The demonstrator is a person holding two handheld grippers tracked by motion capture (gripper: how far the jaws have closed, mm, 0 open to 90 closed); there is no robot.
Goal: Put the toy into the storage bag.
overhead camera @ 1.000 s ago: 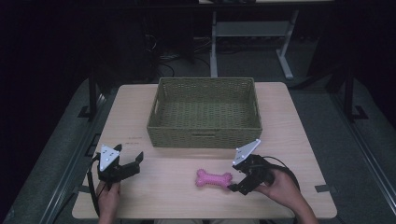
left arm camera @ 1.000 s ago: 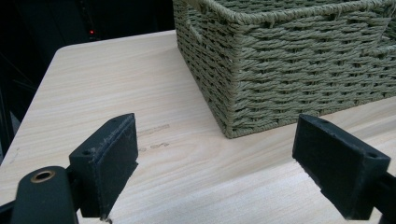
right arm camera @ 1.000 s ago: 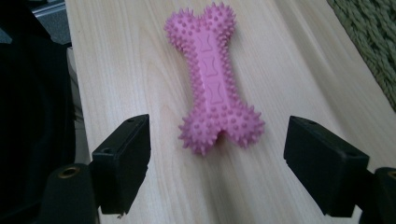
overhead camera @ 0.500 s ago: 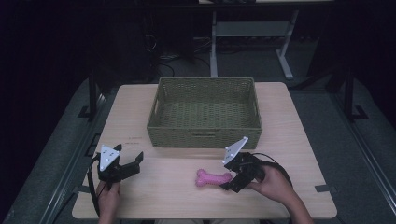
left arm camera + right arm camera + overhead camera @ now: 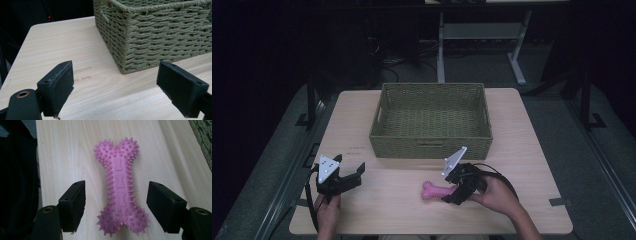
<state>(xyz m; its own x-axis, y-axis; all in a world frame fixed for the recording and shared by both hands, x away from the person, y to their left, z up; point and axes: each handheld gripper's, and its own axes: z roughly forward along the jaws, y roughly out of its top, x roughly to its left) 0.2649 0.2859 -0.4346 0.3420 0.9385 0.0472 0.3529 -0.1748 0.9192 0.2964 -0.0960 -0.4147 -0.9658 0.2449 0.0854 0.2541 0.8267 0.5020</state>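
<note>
Pink bone [image 5: 119, 190] lies between closing right tool [image 5: 116, 206] jaws, untouched.

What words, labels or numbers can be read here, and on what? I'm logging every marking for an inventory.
None can be read.
Table: a faint dark mark near the basket, too blurred to read.
Pink bone toy: three embossed bone shapes, no letters.
Basket: no label shows.

bone toy [image 5: 435, 190] before basket [image 5: 430, 145], on table [image 5: 522, 125]
</note>
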